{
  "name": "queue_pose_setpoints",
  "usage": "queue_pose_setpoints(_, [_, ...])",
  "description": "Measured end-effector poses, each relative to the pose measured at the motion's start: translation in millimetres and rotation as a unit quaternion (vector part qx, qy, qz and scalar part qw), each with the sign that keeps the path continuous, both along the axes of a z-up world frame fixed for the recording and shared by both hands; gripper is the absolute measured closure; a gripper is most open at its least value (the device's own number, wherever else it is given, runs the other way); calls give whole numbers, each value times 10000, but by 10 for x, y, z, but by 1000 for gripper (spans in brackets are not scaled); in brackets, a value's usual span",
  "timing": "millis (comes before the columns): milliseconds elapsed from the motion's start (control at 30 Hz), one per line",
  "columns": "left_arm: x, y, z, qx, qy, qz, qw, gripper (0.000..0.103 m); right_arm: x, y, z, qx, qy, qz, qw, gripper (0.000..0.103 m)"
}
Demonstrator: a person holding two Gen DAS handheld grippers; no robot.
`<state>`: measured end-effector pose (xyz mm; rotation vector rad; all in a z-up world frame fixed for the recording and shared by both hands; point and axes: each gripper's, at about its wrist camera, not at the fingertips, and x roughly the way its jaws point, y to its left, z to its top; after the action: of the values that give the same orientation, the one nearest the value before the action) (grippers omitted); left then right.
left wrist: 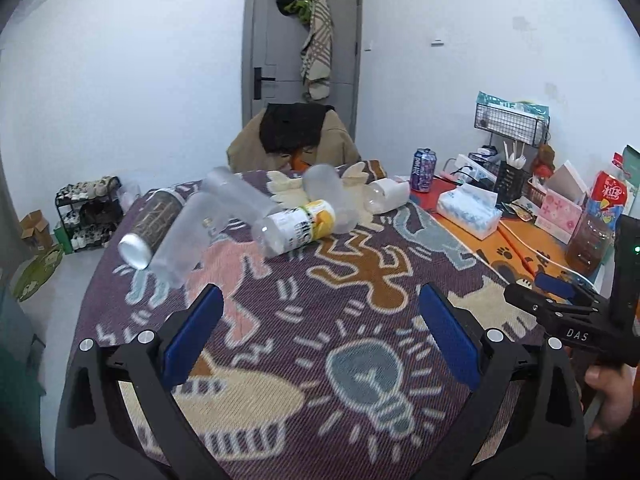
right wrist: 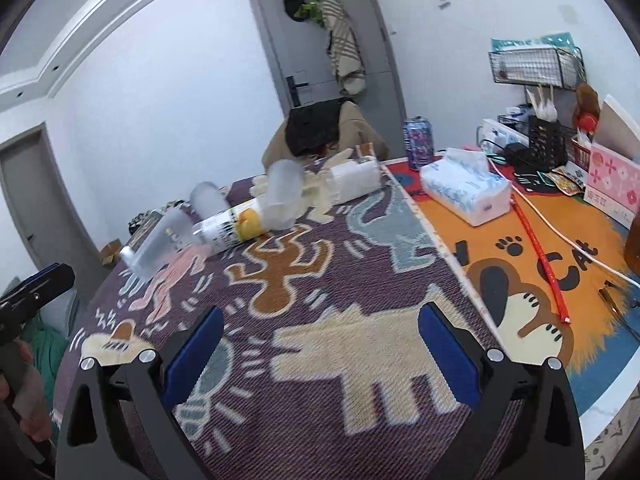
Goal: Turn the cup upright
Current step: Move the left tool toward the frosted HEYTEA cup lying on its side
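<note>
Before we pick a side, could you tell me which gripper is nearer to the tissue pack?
Right. The right gripper hovers beside the tissue pack; the left gripper sits farther left.

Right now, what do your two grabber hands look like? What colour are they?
Both are black frames with silver bolts and flat blue pads on the fingers. The left gripper and right gripper look like twins. Seen from the left wrist camera, the right one carries white "DAS" letters and a tiny green light. A bare hand grips its black handle.
</note>
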<state>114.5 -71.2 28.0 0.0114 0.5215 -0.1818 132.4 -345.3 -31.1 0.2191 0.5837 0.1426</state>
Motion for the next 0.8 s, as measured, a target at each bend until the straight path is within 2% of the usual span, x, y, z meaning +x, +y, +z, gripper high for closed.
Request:
queue_pose_setpoints(333, [641, -255, 100, 10, 223, -280, 9994, 6, 356, -211, 42, 174, -28, -143, 9997, 7])
queue_pose_setpoints(800, [1601, -369, 113, -293, 879, -406, 9949, 6, 929, -308, 81, 358, 29, -264, 9990, 7])
